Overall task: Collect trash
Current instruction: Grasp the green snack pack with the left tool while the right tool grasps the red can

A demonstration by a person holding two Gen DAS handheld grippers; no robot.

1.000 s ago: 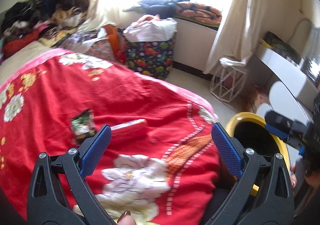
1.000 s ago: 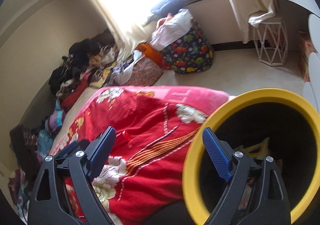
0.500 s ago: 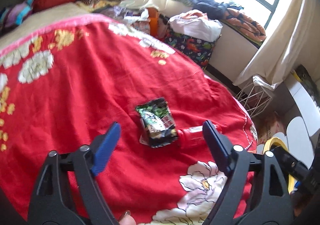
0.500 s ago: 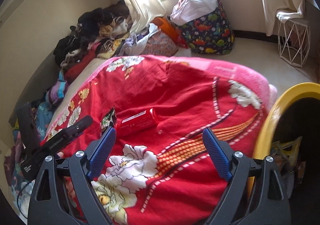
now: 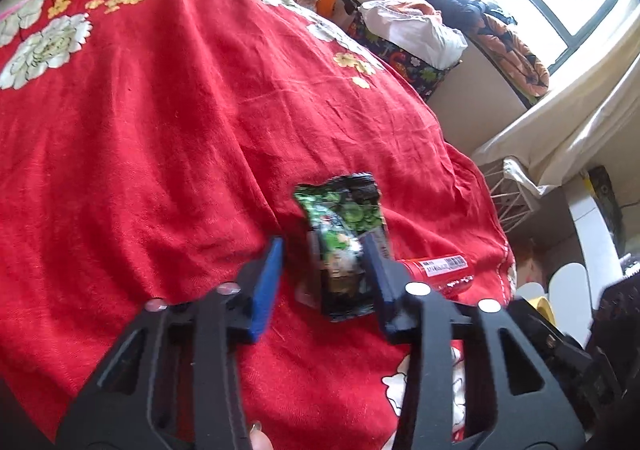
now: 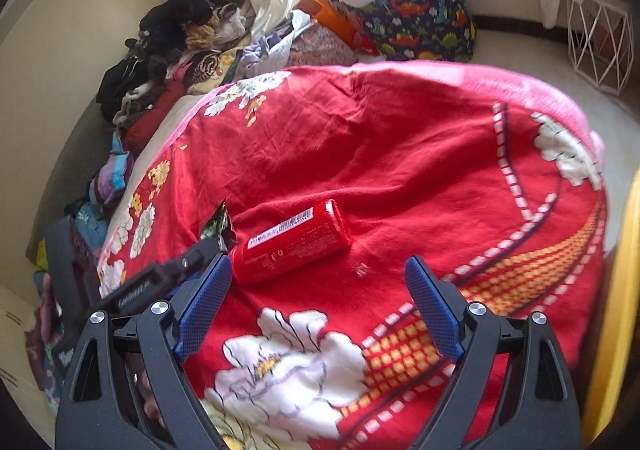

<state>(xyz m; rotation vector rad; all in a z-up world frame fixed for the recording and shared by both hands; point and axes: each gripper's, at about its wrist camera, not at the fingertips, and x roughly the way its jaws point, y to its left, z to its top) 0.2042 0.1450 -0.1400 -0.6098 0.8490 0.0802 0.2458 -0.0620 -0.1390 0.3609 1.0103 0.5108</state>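
The step in hand is judged to be the grasp of the first piece of litter: the left gripper (image 5: 322, 250) is lowered over a crinkled green-and-black foil snack wrapper (image 5: 344, 246), which lies flat on the red floral bedspread (image 5: 160, 130) between the blue-padded fingers (image 5: 267, 282). The jaws are set at a middling width; the right-hand pad seems to touch the wrapper's edge, though blur makes it hard to tell whether any grip has been taken, so it is treated as ungripped. Just beside the wrapper, at its three o'clock, a red cylindrical plastic bottle with a white barcode label (image 6: 292, 242) lies on its side. The right gripper (image 6: 320, 294) is held wide and empty, with the bottle at its eleven o'clock, apart from both pads. The next move is judged to call for a full closing on the thin, slippery foil without a fold of cloth being pinched with it, then a carry to the yellow-rimmed bin (image 6: 616, 310) seen at three o'clock in the right wrist view. The surface is a soft, rumpled bed. Piled clothes (image 6: 160, 62) are heaped at ten o'clock, a dinosaur-print fabric basket (image 6: 424, 26) stands at twelve, and a white wire stool (image 6: 600, 38) at two, under a bright curtained window.
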